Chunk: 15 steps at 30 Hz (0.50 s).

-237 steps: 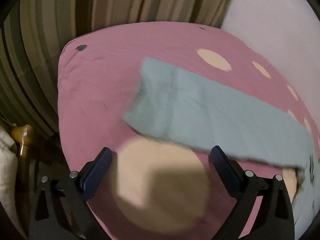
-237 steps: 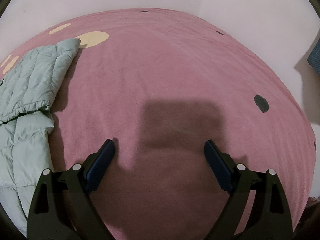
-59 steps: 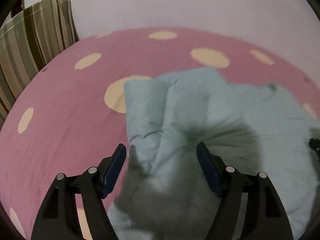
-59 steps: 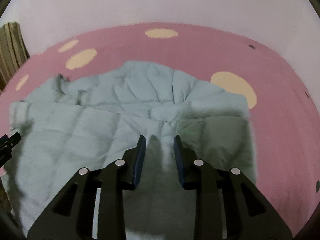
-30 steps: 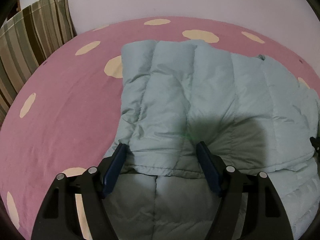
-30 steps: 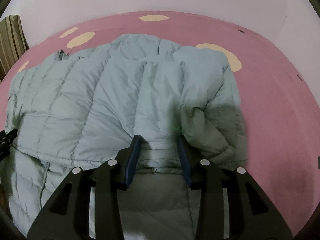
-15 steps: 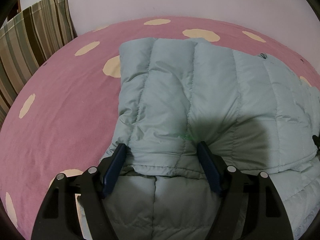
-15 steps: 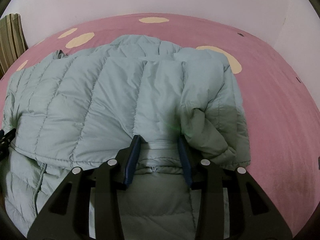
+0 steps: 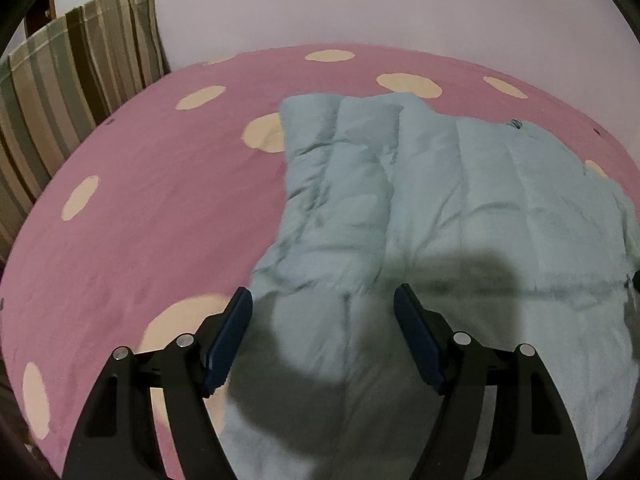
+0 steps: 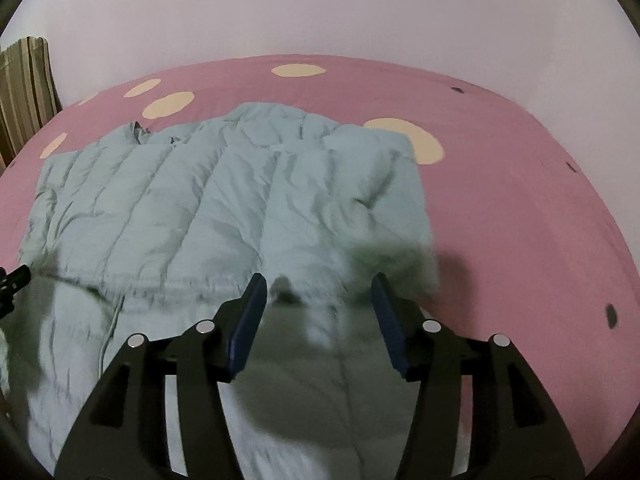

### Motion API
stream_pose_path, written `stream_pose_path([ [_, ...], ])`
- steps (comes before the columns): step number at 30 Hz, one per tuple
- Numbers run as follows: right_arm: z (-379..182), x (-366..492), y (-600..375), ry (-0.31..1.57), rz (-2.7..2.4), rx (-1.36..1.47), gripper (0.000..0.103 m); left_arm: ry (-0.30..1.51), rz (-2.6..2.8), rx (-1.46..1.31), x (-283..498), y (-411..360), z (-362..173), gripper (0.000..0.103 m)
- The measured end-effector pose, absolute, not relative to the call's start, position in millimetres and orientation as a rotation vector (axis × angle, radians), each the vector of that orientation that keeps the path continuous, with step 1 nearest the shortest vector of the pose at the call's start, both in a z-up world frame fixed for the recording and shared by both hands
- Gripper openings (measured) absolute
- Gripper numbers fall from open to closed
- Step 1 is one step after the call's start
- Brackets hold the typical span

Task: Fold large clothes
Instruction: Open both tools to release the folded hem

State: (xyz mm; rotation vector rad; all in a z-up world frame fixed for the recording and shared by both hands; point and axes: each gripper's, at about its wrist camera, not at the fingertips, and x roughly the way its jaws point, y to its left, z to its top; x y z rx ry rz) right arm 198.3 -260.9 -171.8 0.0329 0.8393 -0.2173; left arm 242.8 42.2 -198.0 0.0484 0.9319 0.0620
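A pale blue-green quilted puffer jacket [image 9: 440, 208] lies on the pink sheet, its top layer folded over toward me. Its folded hem [image 10: 192, 280] runs across just ahead of both grippers. My left gripper [image 9: 324, 320] hovers over the jacket's left part, open wide, with nothing pinched between its blue pads [image 9: 230, 340]. Over the jacket's right part, near a bunched sleeve [image 10: 380, 216], my right gripper [image 10: 318, 304] has its jaws opening. The cloth lies below its pads and is not pressed by them.
The pink sheet with cream dots [image 9: 140, 220] covers the bed [image 10: 520, 220] on all sides of the jacket. A striped curtain [image 9: 60, 92] hangs at the left and a white wall [image 10: 320, 8] stands behind. The left gripper's tip [image 10: 12, 280] shows at the right wrist view's left edge.
Both grippers have drawn back and up from the folded hem. The right jaws have widened and let go of the hem. The left jaws kept their width.
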Motion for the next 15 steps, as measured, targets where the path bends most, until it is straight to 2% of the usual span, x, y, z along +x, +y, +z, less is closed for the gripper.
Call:
stream_pose_path([
  [15,-177,59,-288,0.871,-0.246,0.047,0.067,0.959,0.072,-0.043,105,100,-189,0.073],
])
